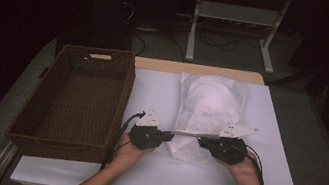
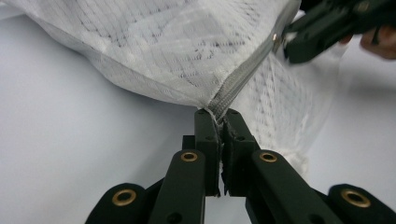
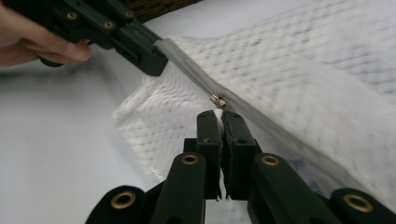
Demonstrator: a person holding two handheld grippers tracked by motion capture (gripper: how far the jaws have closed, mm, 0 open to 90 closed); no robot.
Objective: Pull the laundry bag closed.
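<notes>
A white mesh laundry bag (image 1: 207, 115) lies on the white table (image 1: 138, 174), just right of the brown wicker basket (image 1: 77, 101). The bag is a soft, netted fabric, stuffed and rounded at the end far from the person and flat and limp at the near end. Its long axis runs away from the person, parallel to the basket's long side. Across its near end a grey woven zipper (image 2: 243, 77) is pulled taut, at right angles to the basket's long side, with a small brass-coloured slider (image 3: 218, 100) on it. The left gripper (image 1: 169, 134), nearer the basket, is clenched on the zipper's end where the tape meets the mesh. The right gripper (image 1: 201, 140), farther from the basket, is clamped on the slider's pull tab. The basket is a rectangular, tightly woven tray with a slot handle in its far wall
</notes>
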